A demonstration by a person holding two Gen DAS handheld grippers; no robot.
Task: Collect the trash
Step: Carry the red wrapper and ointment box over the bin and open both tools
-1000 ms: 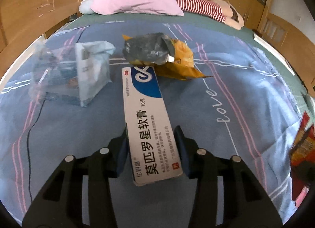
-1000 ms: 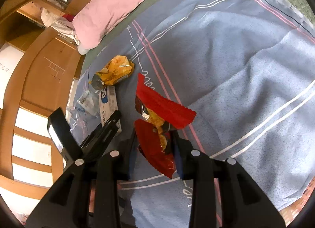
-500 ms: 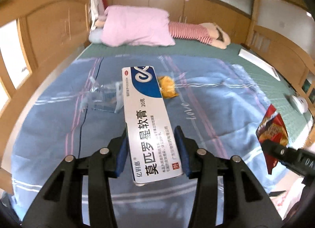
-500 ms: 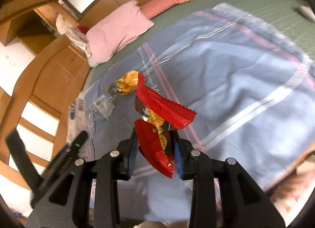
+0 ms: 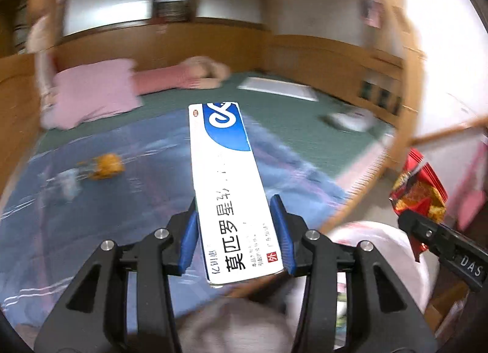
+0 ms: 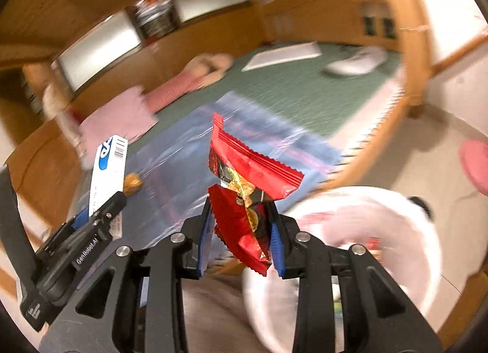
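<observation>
From the left wrist, the left gripper (image 5: 235, 234) clamps a long white cardboard box (image 5: 227, 188) with a blue swirl logo at centre frame; its black print reads 莫匹罗星软膏. At right edge, a black tool arm is lettered "DAS". A crumpled orange wrapper (image 5: 105, 166) lies blurred on the blue striped bedsheet (image 5: 146, 176), at left.

From the right wrist, the right gripper (image 6: 241, 237) pinches a glossy red foil snack packet (image 6: 244, 188) with zigzag edges, mid-frame. At lower left, "GenRobot.AI" marks the other gripper. A blurred white plastic bag (image 6: 366, 231) sits at lower right.

both grippers (image 5: 236, 235) (image 6: 241, 241) lifted off the blanket (image 5: 91, 215) toward a white bag (image 6: 381, 231).
</observation>
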